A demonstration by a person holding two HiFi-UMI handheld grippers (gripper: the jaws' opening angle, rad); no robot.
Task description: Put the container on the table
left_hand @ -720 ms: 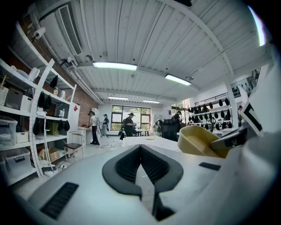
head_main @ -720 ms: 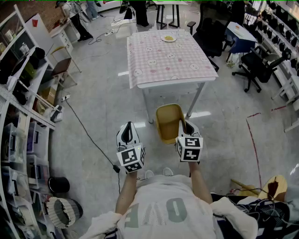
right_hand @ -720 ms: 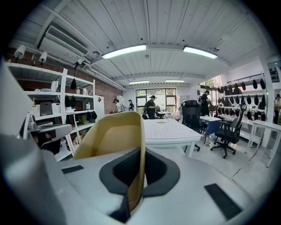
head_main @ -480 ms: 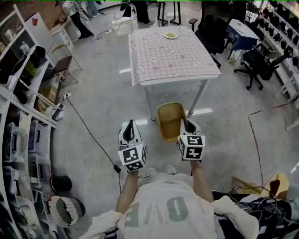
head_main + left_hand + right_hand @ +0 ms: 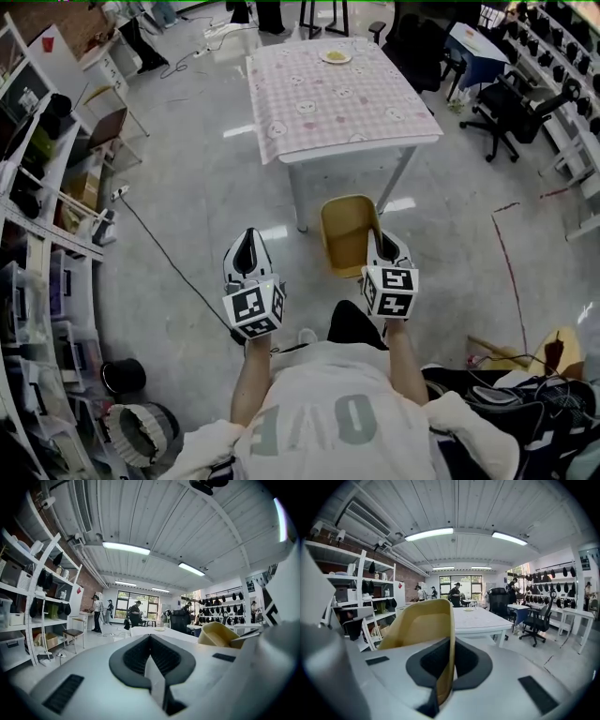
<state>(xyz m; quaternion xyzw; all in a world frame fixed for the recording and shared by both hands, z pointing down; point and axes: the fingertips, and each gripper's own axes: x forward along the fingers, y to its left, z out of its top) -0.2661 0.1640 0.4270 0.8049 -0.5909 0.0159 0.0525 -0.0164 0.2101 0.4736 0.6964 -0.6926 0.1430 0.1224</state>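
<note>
As the left gripper [image 5: 247,238] points forward, the right gripper [image 5: 379,246] clamps the container [image 5: 347,230].

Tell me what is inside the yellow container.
Only bare yellow walls and floor show inside the container. The right tool grips its rim and covers that corner, so I cannot tell there.

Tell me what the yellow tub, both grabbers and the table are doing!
container: held in the air by its rim, looks empty.
right gripper: fingers shut on the container's rim.
left gripper: fingers shut, holding nothing.
table: standing, covered by a cloth, plate at its far edge.
</note>
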